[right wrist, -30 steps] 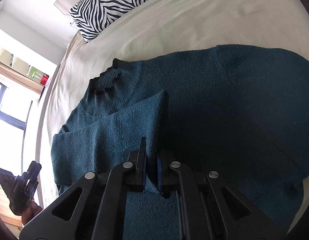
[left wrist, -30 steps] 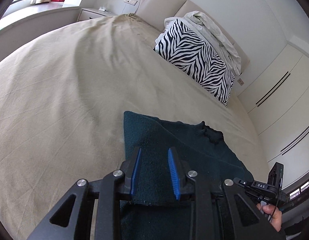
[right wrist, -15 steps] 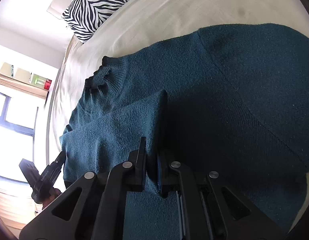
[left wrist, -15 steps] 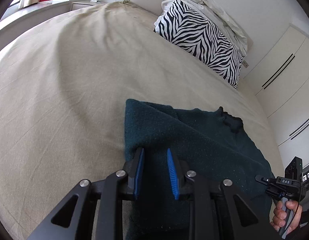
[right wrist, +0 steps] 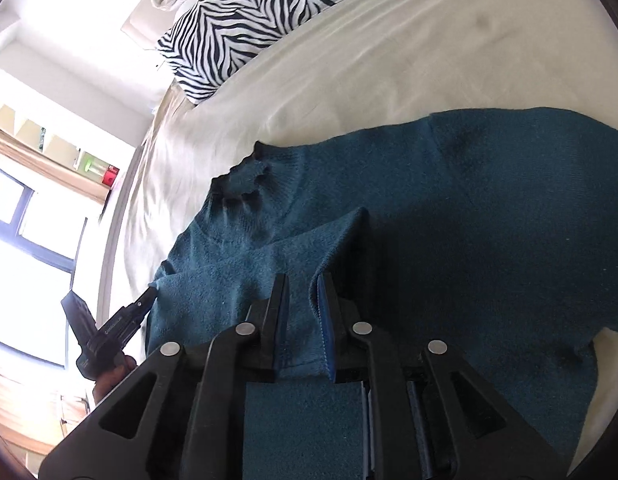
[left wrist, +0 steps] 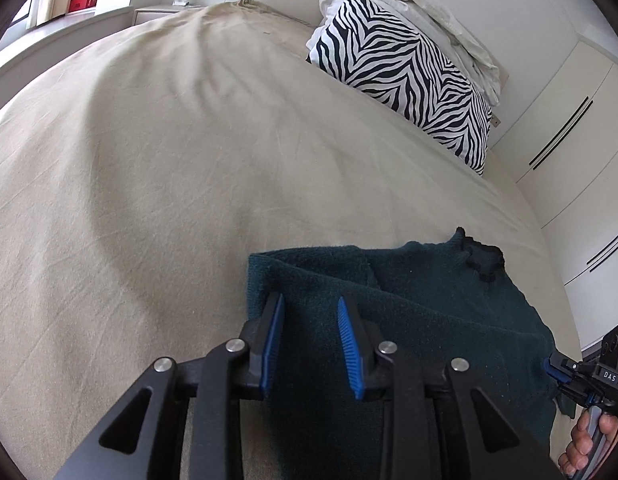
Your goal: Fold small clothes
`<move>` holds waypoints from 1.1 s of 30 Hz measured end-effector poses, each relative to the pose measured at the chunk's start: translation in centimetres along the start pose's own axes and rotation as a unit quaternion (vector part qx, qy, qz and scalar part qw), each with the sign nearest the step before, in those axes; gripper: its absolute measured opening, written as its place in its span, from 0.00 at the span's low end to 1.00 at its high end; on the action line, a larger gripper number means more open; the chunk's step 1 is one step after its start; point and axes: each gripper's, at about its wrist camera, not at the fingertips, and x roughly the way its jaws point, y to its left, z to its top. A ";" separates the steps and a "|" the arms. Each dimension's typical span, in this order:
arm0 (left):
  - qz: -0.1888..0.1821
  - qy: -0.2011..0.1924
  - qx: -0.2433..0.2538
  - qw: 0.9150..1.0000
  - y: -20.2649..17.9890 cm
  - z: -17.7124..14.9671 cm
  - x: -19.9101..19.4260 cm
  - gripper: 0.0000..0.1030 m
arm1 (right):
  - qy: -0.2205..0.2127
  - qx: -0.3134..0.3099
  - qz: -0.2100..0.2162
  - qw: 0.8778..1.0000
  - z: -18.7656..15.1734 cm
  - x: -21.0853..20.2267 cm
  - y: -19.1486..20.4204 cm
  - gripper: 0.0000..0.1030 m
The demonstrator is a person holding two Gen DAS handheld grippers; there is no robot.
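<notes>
The dark teal sweater (right wrist: 449,220) lay spread on the bed (left wrist: 169,160), filling the lower right of the left wrist view and the centre and right of the right wrist view, its ribbed collar (right wrist: 245,180) toward the zebra-striped pillow (left wrist: 409,80). One sleeve (right wrist: 269,264) was folded across the body, ending in a raised edge just above the right gripper (right wrist: 303,280). That gripper's fingers (right wrist: 327,320) had just been opening; they stood slightly apart with the sleeve fabric lying between them, no longer pinched. The left gripper (left wrist: 309,304), at the bottom of its own view, sat over the folded left edge of the sweater, its blue-padded fingers (left wrist: 271,332) parted and released, cloth beneath them but nothing clamped. In the lower right corner of the left wrist view a hand (left wrist: 589,444) gripped the other tool's handle. A crumpled white sheet (left wrist: 437,12) lay behind the pillow against the headboard, and white wardrobe doors (left wrist: 569,120) filled the right edge.
</notes>
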 end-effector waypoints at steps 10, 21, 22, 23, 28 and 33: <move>-0.002 -0.018 0.058 0.998 -3.2 -3.1 -4.3 0.30 | -0.054 0.013 -0.027 0.998 0.2 -2.0 -0.4 0.45; 0.034 0.002 0.080 0.996 -3.0 -6.1 -3.5 0.30 | 0.001 -0.035 -0.093 0.995 -0.5 2.5 -1.3 0.43; 0.038 0.002 0.087 0.995 -3.1 -6.4 -3.7 0.31 | -0.006 -0.058 -0.107 0.992 -0.5 2.8 -0.9 0.36; 0.043 0.001 0.095 0.995 -3.2 -6.7 -3.7 0.31 | -0.009 -0.080 -0.126 0.989 -0.6 3.1 -0.5 0.25; 0.054 -0.003 0.110 0.993 -3.3 -7.3 -3.4 0.31 | -0.014 -0.107 -0.151 0.983 0.4 3.0 0.0 0.07; 0.064 -0.003 0.123 0.990 -3.6 -7.6 -3.3 0.31 | -0.019 -0.115 -0.162 0.980 0.7 3.5 -0.1 0.07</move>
